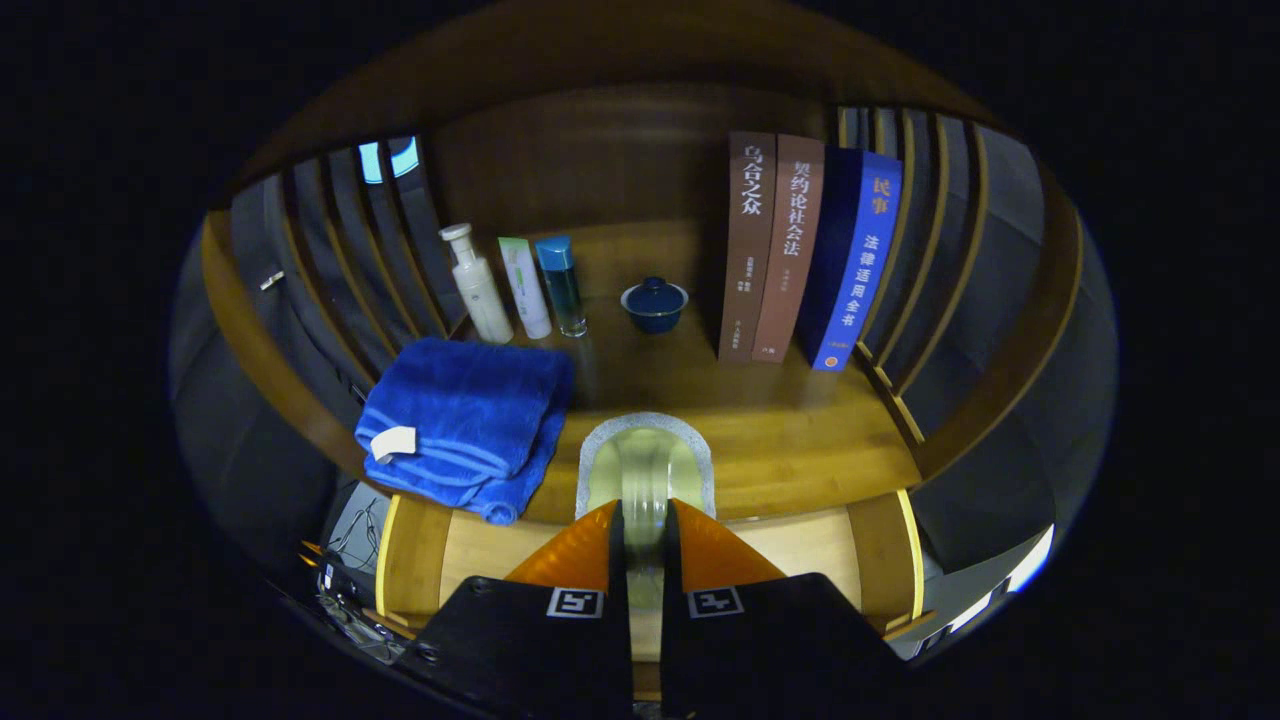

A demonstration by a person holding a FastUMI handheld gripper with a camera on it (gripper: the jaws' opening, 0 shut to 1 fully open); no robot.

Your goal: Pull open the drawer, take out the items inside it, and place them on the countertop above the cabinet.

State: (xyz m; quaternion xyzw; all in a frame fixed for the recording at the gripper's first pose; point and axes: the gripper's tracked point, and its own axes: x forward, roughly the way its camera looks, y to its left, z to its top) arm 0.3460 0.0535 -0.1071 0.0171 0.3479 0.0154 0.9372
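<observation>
Orange fingers of the gripper stand close together, pinched on a pale, translucent sponge-like pad with a grey speckled rim; both fingers press its lower part, and the rest of it rises just ahead of the tips at 12 o'clock. The pad hangs over the front edge of the wooden countertop; whether it touches the wood I cannot tell. Below the pad and to either side of the fingers lies the open drawer, its light wood floor showing at 3 and 9 o'clock of the tips, with darker side walls beyond. At 10 o'clock from the fingers a folded blue towel with a white tag sits on the countertop, one corner drooping over the front edge toward the drawer. Beyond the towel, at 11 o'clock, three toiletries stand upright in a tight row: a white pump bottle, a white tube just beside it, and a clear bottle with a blue cap next to that. Straight ahead at 12 o'clock, well beyond the pad, a small dark blue lidded bowl rests alone on the wood. At 1 o'clock three books stand upright, touching one another: two brown ones and a blue one at the outer end. Slatted wooden side rails flank the shelf on both sides, and a wooden back panel closes it behind the bowl.
</observation>
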